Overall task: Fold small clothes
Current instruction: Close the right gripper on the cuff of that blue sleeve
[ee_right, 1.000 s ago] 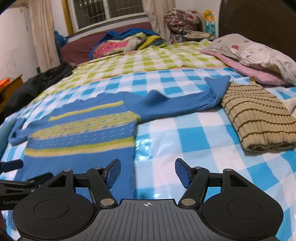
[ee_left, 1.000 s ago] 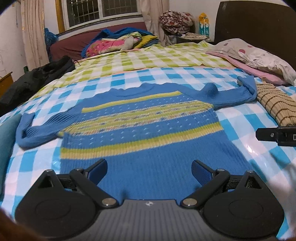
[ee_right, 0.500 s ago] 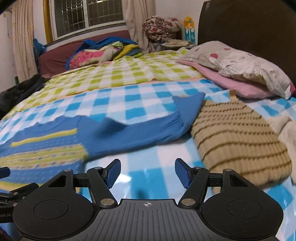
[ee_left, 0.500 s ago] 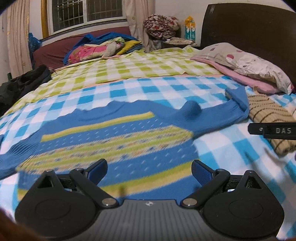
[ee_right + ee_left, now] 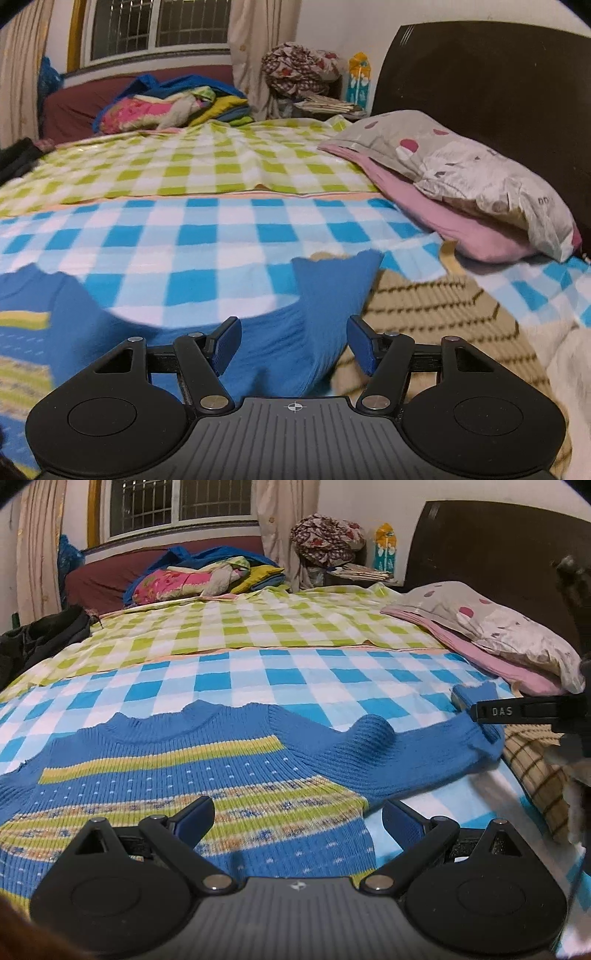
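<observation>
In the left wrist view, the left tool (image 5: 298, 819) fills the bottom of the frame. Its two blue pads stand wide apart and grasp nothing; the body of the blue sweater (image 5: 177, 775) with yellow stripes lies flat just beyond them, across the lower left and middle. One sleeve (image 5: 399, 753) of this sweater goes to the right of the frame, with a small bump in it. At the right edge a black finger of the right tool (image 5: 524, 712) sits over the end of the sleeve.

In the right wrist view, the right tool (image 5: 294, 343) is at the bottom, and its jaws are closing. The end of the sleeve (image 5: 325, 295) lies between the pads, but the pads do not press it yet. Just right of the sleeve, a folded beige garment (image 5: 436, 317) with dark stripes rests on the bed; the cuff seems to touch its edge.

All this lies on a blue and white checked sheet (image 5: 207, 236). Farther, a green checked sheet (image 5: 207, 162) covers the bed. In the upper right are a pink pillow (image 5: 472, 225) with a spotted pillow (image 5: 461, 158) on it, before a dark headboard (image 5: 498, 81). At the top left, a window (image 5: 155, 26) and a heap of colourful bedding (image 5: 166, 107).
</observation>
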Demonstrator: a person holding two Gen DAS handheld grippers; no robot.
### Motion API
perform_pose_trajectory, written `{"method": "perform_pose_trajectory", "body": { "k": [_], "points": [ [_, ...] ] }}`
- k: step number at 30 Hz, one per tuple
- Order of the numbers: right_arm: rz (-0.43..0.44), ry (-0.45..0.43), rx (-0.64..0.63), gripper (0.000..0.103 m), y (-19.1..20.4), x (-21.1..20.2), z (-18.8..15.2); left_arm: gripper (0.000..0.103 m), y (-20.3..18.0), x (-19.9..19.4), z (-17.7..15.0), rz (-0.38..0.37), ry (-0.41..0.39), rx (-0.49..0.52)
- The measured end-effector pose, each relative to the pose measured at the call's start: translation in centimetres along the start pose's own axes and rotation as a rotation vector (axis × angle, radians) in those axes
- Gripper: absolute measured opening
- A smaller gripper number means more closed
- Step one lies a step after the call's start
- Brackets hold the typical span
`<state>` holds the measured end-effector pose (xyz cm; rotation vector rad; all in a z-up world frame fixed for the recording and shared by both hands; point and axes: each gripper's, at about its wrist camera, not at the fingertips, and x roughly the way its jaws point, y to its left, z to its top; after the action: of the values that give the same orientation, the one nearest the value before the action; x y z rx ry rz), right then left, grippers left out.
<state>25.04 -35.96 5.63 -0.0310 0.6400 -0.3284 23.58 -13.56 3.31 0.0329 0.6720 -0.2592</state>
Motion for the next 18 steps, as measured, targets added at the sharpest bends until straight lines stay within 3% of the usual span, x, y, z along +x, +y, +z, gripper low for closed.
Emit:
{"method": "perform_pose_trajectory", "body": {
  "k": [2, 5, 7, 10, 13, 18],
  "points": [
    [-0.026, 0.002, -0.007, 0.061, -0.1, 1.1, 0.2, 0.103, -0.1, 0.4, 0.1, 0.010, -0.004, -0.012],
    [-0.049, 0.033, -0.029, 0.051, -0.1, 3.0, 0.2, 0.103, -0.4, 1.2, 0.3, 0.014, -0.003, -0.020],
    [-0.079, 0.047, -0.042, 0.030, -0.2, 3.7, 0.1, 0.103, -0.6, 1.6, 0.3, 0.019, -0.001, -0.008],
    [-0.079, 0.059, -0.009, 0.015, -1.3, 4.0, 0.3, 0.103, -0.6, 1.8, 0.2, 0.044, -0.015, 0.018],
    [-0.048, 0.056, 0.039, 0.008, -2.3, 3.4, 0.5, 0.103, 0.0, 1.9, 0.0, 0.063, -0.010, 0.014],
    [0.034, 0.042, 0.151, 0.008, -3.4, 1.5, 1.1, 0.103, 1.4, 1.3, -0.7, 0.090, -0.002, 0.015]
  ]
}}
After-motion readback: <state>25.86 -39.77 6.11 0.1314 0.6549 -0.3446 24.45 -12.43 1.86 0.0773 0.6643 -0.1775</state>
